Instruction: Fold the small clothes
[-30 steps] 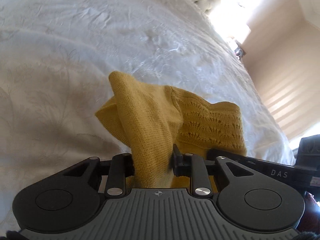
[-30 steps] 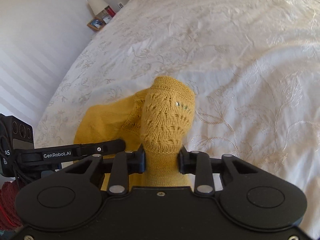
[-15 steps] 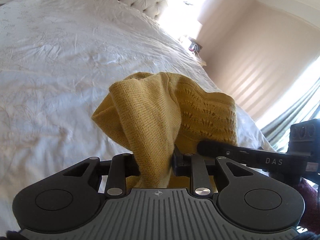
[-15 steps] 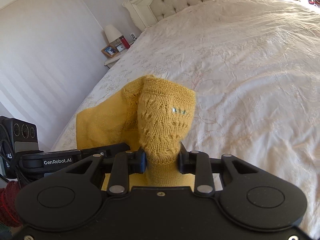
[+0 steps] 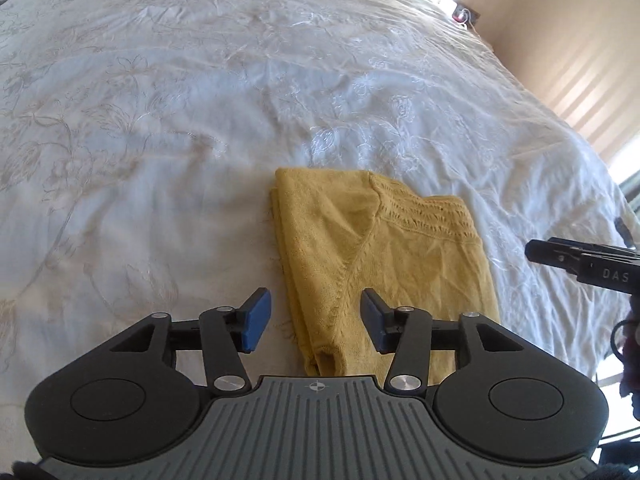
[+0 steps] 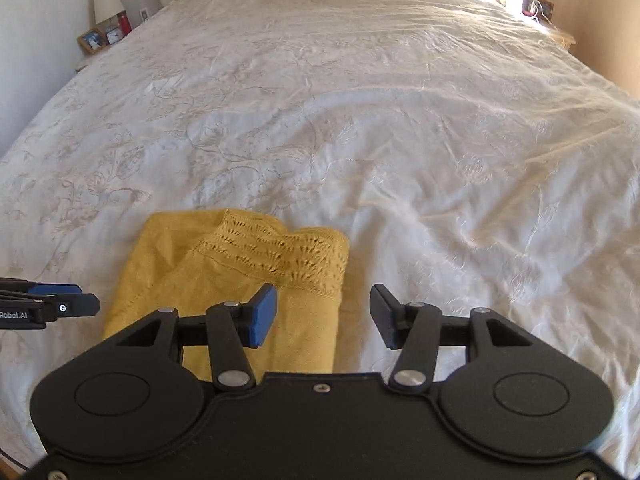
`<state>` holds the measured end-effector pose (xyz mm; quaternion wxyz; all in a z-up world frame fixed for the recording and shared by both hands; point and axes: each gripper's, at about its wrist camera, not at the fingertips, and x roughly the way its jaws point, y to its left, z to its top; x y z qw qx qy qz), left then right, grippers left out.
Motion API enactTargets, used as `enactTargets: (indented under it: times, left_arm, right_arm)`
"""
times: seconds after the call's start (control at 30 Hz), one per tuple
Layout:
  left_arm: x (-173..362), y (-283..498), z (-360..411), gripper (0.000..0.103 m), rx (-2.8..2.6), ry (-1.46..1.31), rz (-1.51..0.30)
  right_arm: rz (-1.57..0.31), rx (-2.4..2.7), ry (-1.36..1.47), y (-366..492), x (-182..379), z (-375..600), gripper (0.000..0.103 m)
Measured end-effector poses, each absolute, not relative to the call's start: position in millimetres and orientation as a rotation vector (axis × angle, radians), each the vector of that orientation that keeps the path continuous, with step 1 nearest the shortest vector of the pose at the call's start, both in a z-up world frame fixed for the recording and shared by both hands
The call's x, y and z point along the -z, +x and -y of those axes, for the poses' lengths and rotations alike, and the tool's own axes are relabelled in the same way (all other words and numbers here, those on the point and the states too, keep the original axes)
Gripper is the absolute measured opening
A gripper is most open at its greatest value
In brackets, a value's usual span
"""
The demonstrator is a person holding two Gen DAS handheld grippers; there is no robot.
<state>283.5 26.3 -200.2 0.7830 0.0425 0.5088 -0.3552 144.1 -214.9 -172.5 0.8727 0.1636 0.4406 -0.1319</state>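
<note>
**Item: mustard knit garment, folded, on bed**

Garment: one mustard-yellow knit top (image 5: 384, 256) with a lace-stitch band, lying flat in a folded rectangle on the white embroidered bedspread (image 5: 200, 120); lower centre of the left wrist view, lower left of the right wrist view (image 6: 240, 272).

Left gripper (image 5: 316, 322): fingers released and spread, holding nothing, poised over the garment's near edge.

Right gripper (image 6: 324, 316): fingers released and spread, holding nothing, over the garment's right-hand edge.

Handling note (judgement): a fold appeared laid down. To finish it well, the layered left edge, which looked slightly uneven, would want squaring, and the lace band smoothing flat, pressing lightly so the loose knit did not snag or drag across the bedspread.

Containers: none seen; no basket, drawer or stack for finished items in either view.

Surroundings: bedside table with lamp (image 6: 107, 0) and framed picture (image 6: 93, 40), upper left of the right wrist view.
</note>
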Motion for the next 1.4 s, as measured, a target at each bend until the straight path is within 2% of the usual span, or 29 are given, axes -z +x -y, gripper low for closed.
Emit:
enactTargets:
  times: [0.07, 0.2, 0.37, 0.57, 0.63, 0.7, 0.77, 0.87, 0.9, 0.93, 1.1, 1.3, 1.33, 1.4]
  left_arm:
    - [201.4, 275.9, -28.9, 0.058, 0.792, 0.109, -1.103]
    - [216.8, 259.9, -26.7, 0.058, 0.837, 0.151, -1.15]
    - [255.1, 243.7, -30.2, 0.058, 0.843, 0.259, -1.273]
    - [248.2, 248.8, -42.4, 0.058, 0.865, 0.234, -1.3]
    - [231.8, 254.8, -44.3, 0.059, 0.878, 0.195, -1.245]
    - [216.7, 266.0, -39.5, 0.063, 0.878, 0.156, -1.188]
    - [210.9, 279.2, -32.1, 0.08, 0.864, 0.134, -1.154]
    - [217.3, 300.3, -8.3, 0.087, 0.834, 0.159, -1.135]
    - [219.8, 306.1, -2.8, 0.088, 0.831, 0.174, -1.136]
    - [222.4, 311.4, 2.0, 0.088, 0.825, 0.186, -1.135]
    - [232.9, 334.4, 24.8, 0.096, 0.794, 0.169, -1.148]
    - [254.4, 353.9, 59.5, 0.097, 0.779, 0.229, -1.161]
    - [261.3, 357.6, 63.9, 0.103, 0.767, 0.248, -1.169]
    - [271.7, 365.2, 65.3, 0.103, 0.737, 0.261, -1.176]
  right_arm:
    - [-0.939, 0.249, 0.359, 136.3, 179.9, 206.3, 0.067]
    - [-1.021, 0.216, 0.396, 126.6, 207.8, 188.2, 0.067]
    - [-1.209, 0.238, 0.438, 110.7, 257.3, 177.8, 0.067]
    - [-1.145, 0.256, 0.438, 110.1, 234.2, 185.2, 0.068]
    - [-1.083, 0.267, 0.431, 116.7, 220.0, 189.9, 0.079]
    - [-1.036, 0.298, 0.423, 129.2, 210.8, 197.1, 0.083]
    - [-1.029, 0.337, 0.421, 148.3, 208.6, 202.6, 0.083]
    - [-1.026, 0.378, 0.399, 171.8, 212.4, 212.6, 0.09]
    - [-1.032, 0.382, 0.391, 181.4, 214.9, 216.1, 0.096]
    - [-1.041, 0.387, 0.387, 188.7, 218.3, 219.1, 0.098]
    - [-1.089, 0.414, 0.394, 219.4, 239.1, 230.9, 0.102]
    - [-1.165, 0.427, 0.403, 234.2, 264.0, 235.8, 0.102]
    - [-1.168, 0.427, 0.41, 234.4, 266.3, 236.8, 0.102]
    - [-1.17, 0.426, 0.435, 235.8, 271.0, 240.3, 0.103]
